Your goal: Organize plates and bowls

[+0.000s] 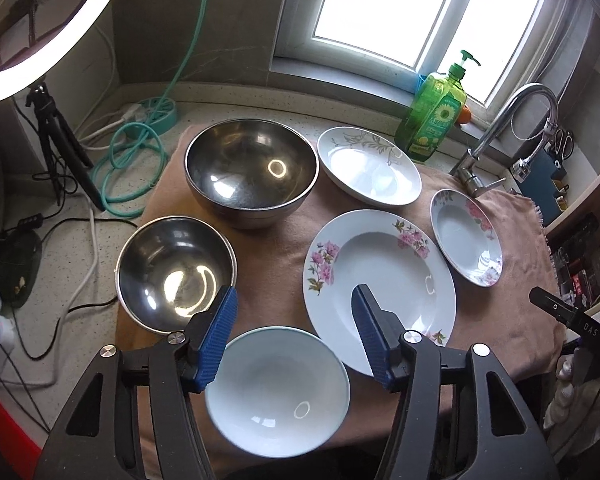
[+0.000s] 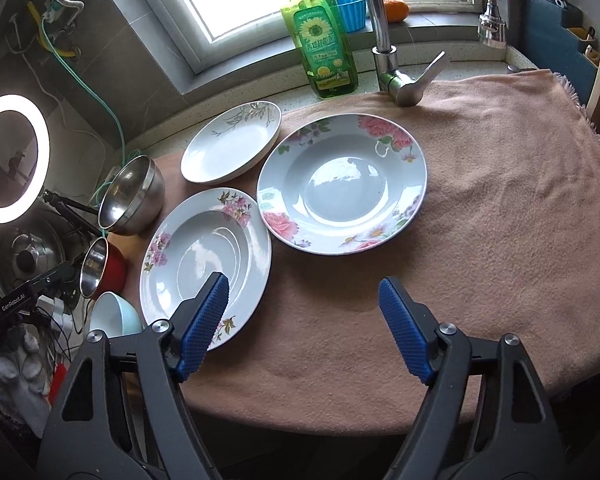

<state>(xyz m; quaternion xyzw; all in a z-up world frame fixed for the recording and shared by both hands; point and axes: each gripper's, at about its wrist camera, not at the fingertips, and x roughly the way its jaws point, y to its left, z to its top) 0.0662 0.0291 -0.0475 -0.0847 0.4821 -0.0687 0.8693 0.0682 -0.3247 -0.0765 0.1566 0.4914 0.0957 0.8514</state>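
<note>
Both grippers come in over the spread-out dishes, nothing held.

The left gripper (image 1: 294,312) hovers with jaws partly open above the white bowl (image 1: 278,390), pads clear of its rim; the right gripper (image 2: 304,304) hangs with jaws wider apart over bare cloth (image 2: 500,200), beside the near floral plate (image 2: 204,256). Two steel bowls (image 1: 252,172) sit at the left of the table, three plates at the right. This looks like the opening reach: next, the left jaws likely need to drop over the bowl's rim and pinch it, then nest it with the others.
</note>
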